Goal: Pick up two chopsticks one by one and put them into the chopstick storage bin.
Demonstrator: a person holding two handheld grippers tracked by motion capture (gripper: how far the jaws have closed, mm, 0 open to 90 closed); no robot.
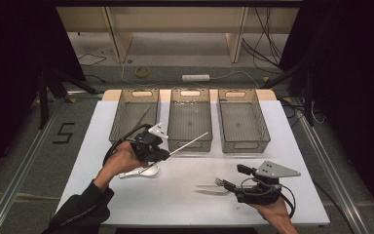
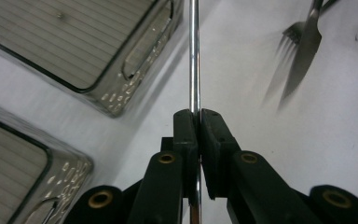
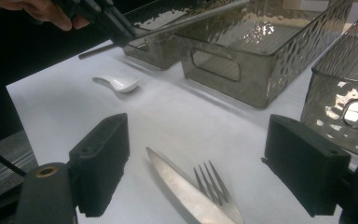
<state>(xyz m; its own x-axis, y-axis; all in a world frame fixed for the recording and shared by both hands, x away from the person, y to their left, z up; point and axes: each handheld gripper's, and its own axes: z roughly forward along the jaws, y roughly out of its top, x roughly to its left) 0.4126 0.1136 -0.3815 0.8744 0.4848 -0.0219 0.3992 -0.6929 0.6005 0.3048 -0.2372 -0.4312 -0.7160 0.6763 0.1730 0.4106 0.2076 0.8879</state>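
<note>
My left gripper (image 1: pixel 161 155) (image 2: pixel 199 114) is shut on a thin shiny metal rod (image 1: pixel 190 142) (image 2: pixel 194 56), like a chopstick. It holds the rod above the table, pointing toward the front of the middle bin (image 1: pixel 190 145). A white spoon (image 1: pixel 141 171) (image 3: pixel 119 83) lies just below that hand. A fork (image 1: pixel 219 182) (image 2: pixel 291 39) (image 3: pixel 214 186) and a knife (image 1: pixel 208 189) (image 2: pixel 303 60) (image 3: pixel 182 186) lie side by side at the front right. My right gripper (image 1: pixel 234 177) (image 3: pixel 200 149) stands open, with its jaws wide on either side of their handle ends and touching nothing.
Three clear smoky plastic bins stand in a row at the back: left (image 1: pixel 135 92), middle and right (image 1: pixel 243 146). A thin diagonal piece lies in the left bin. The white tabletop (image 1: pixel 185 200) ends near my hands. Dark floor and cables lie beyond.
</note>
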